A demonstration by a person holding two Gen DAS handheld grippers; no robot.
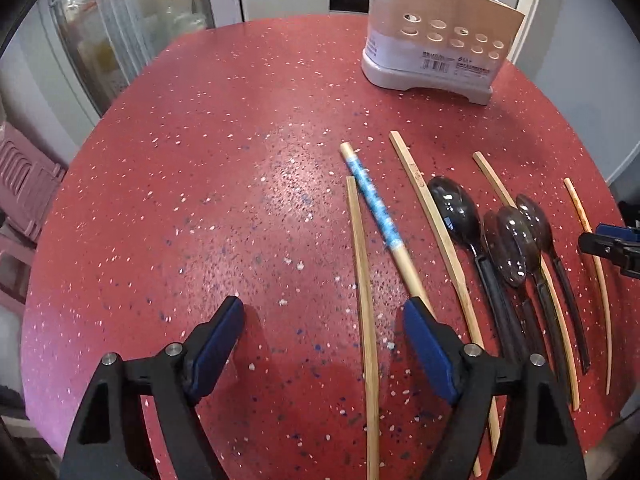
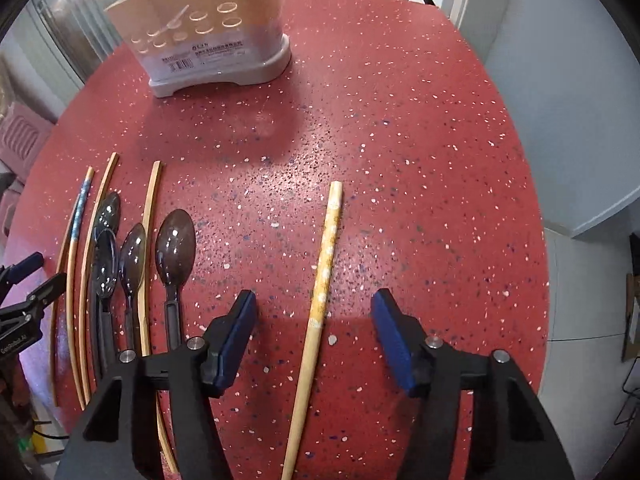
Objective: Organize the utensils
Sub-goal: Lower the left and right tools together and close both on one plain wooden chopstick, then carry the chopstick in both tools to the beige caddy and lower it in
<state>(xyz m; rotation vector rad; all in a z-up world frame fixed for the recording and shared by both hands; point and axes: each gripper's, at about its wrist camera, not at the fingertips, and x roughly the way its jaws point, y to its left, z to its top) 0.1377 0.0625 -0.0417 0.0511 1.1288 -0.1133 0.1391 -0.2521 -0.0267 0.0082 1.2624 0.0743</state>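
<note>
My left gripper (image 1: 324, 316) is open, low over the red speckled table (image 1: 220, 160). A plain bamboo chopstick (image 1: 362, 272) lies between its fingers, touching neither pad. A blue-patterned chopstick (image 1: 374, 200) runs under its right finger. To the right lie more bamboo chopsticks (image 1: 436, 232) and three dark translucent spoons (image 1: 456, 208). My right gripper (image 2: 315, 302) is open around an orange-dotted chopstick (image 2: 326, 256), with both pads clear of it. The spoons (image 2: 176, 240) lie to its left. A beige utensil holder (image 1: 436, 40) (image 2: 200, 40) with round holes stands at the back.
The table is round and its edge curves close on both sides. A pink crate (image 1: 24, 184) and a glass-fronted cabinet (image 1: 120, 20) stand beyond the left edge. Grey floor (image 2: 580, 280) and a pale wall (image 2: 560, 100) lie past the right edge.
</note>
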